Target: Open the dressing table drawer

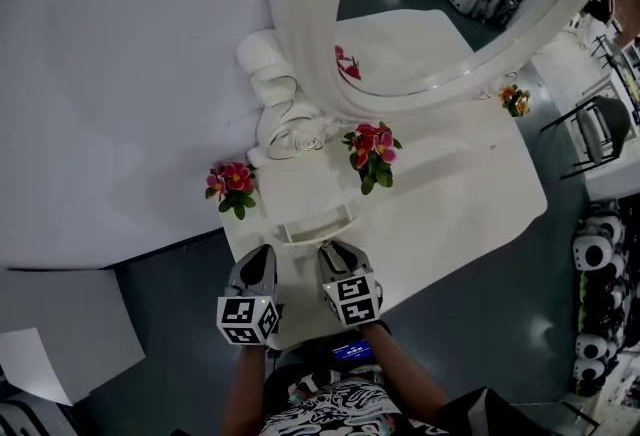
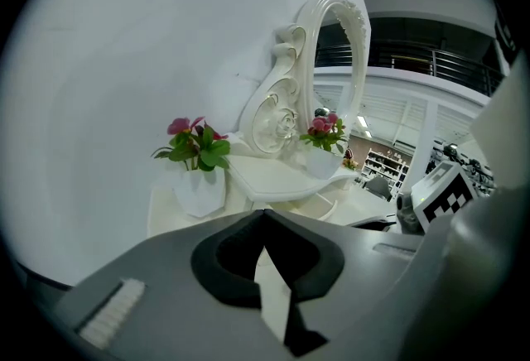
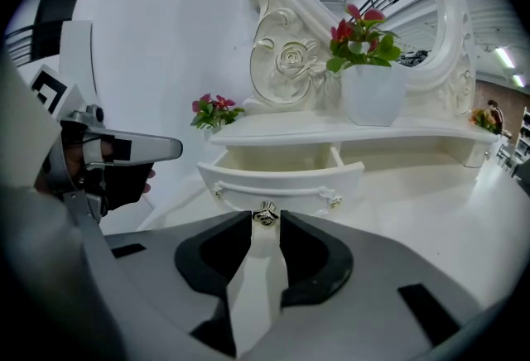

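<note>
The white dressing table (image 1: 450, 214) has its small centre drawer (image 1: 318, 224) pulled out. In the right gripper view the drawer (image 3: 281, 181) stands open and shows its empty inside. Its small metal knob (image 3: 265, 216) sits right between the tips of my right gripper (image 3: 266, 219), whose jaws stand a knob's width apart, open. In the head view my right gripper (image 1: 338, 249) is at the drawer's front. My left gripper (image 1: 262, 254) hovers beside it at the table's left edge, off the drawer, with its jaws (image 2: 263, 214) shut on nothing.
An oval mirror (image 1: 450, 4) in a carved white frame rises behind the drawer. Flower pots stand left (image 1: 231, 186) and right (image 1: 372, 152) of the shelf, and another (image 1: 515, 100) at the far corner. A white wall (image 1: 120, 74) is at the left, a chair (image 1: 600, 129) at the right.
</note>
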Demonstrator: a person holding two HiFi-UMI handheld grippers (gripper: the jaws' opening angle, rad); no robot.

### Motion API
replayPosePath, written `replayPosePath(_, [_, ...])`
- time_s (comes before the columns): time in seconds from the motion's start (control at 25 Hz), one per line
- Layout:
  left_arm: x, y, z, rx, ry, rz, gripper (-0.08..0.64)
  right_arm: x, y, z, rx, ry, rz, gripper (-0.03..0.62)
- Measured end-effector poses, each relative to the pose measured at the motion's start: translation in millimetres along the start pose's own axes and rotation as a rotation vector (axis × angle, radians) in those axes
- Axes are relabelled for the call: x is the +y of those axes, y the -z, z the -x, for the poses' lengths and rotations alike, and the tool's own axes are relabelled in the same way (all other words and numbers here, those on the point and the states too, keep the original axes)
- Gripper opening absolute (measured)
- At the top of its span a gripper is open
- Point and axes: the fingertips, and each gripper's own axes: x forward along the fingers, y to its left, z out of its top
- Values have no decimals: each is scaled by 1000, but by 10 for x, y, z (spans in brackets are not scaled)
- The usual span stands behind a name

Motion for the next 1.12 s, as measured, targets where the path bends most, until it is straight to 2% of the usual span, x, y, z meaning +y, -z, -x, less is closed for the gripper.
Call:
replayPosePath(0.16, [-96, -109, 90, -31, 13, -9, 2, -42, -15, 221, -36, 37, -11, 91])
replayPosePath(0.28, [-208, -189, 190, -58, 29, -16, 2, -66, -74, 447, -83, 69, -16, 45])
replayPosePath(0.4, [-322, -320, 308, -90, 53, -12, 2, 0, -293, 739, -190, 38, -68, 3])
replayPosePath(0.52, [-425, -456, 420, -127, 72, -10, 2, 47, -470, 1012, -275, 17, -110, 3])
replayPosePath(0.64, [-500, -587, 506, -155, 84, -30, 2, 73, -612, 1203, -328, 26, -98, 2])
replayPosePath(0.84, [-554, -746, 587, -190, 89, -49, 2, 67, -761, 1338, -363, 56, -63, 2])
replayPosePath(1.12, [-589, -782, 626, -201, 85, -57, 2, 63, -772, 1380, -356, 70, -34, 2])
